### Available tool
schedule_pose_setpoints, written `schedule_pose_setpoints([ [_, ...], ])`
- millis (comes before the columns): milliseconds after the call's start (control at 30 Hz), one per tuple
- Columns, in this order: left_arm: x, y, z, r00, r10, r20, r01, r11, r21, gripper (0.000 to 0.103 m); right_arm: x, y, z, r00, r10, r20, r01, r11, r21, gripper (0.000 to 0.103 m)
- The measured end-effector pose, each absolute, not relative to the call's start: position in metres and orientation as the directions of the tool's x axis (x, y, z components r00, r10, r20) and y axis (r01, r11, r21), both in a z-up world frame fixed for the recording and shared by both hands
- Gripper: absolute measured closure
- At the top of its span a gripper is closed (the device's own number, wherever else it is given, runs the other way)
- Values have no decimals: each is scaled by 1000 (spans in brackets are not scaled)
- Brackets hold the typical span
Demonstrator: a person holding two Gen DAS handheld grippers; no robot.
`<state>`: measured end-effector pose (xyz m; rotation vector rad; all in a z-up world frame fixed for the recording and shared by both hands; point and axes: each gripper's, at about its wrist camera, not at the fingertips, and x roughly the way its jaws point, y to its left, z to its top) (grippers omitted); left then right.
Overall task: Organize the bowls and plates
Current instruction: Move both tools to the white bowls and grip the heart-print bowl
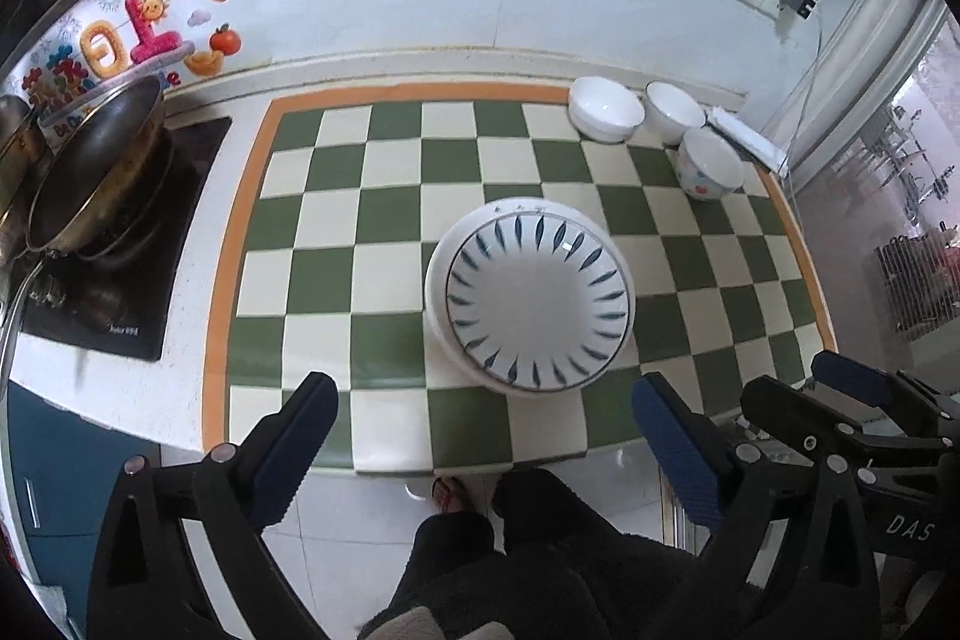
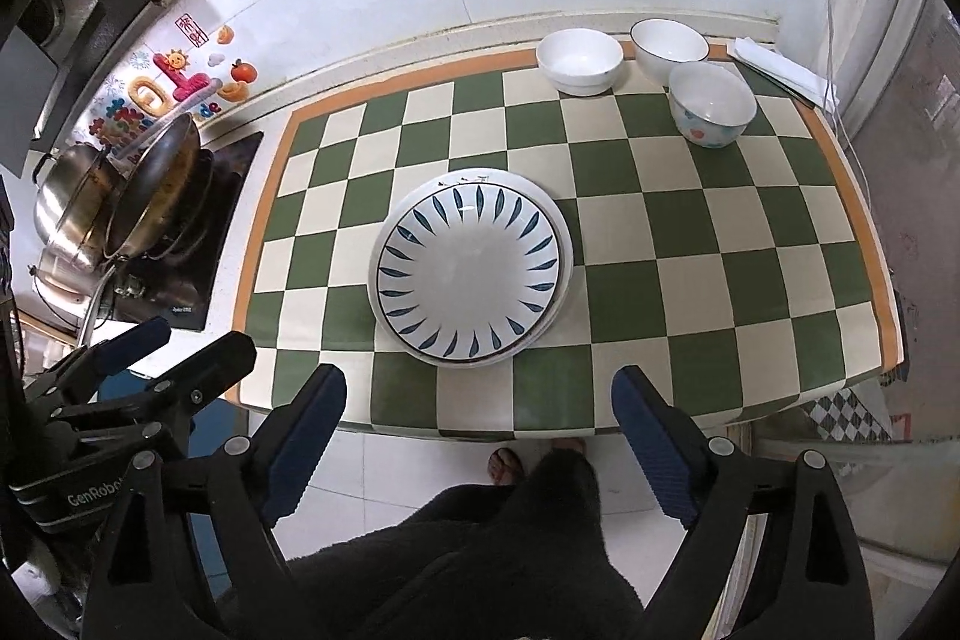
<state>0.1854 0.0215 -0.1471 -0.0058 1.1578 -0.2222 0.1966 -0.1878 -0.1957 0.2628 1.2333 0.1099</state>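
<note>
Centrally on the checkered mat (image 2: 720,244), a stack of plates (image 2: 474,274) was laid flat, face up, round with no long axis. Three bowls (image 2: 711,103) were grouped at the far right corner. Both the left gripper (image 1: 486,451) and right gripper (image 2: 480,439) were held spread wide, empty, above the near edge.

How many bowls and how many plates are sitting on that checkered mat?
Bowls: 3, at the far right corner: plain white bowl, dark-rimmed bowl, dotted bowl.
Plates: 2, stacked: leaf-patterned plate on a white plate.
Total: 5
</note>
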Motion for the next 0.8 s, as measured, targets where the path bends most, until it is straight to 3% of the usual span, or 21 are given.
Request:
schedule_pose_setpoints([
  [367,263,-36,-157,371,-189,-909,162,977,-137,1,262,-258,-216,328,319,-889,109,922,371,9],
  [667,413,-108,-199,304,-140,-942,95,989,-116,2,419,-346,-267,290,414,-863,165,866,472,9],
  [800,478,-126,-233,226,-180,-957,46,984,-174,12,500,-373,-307,233,431,-871,203,855,478,10],
])
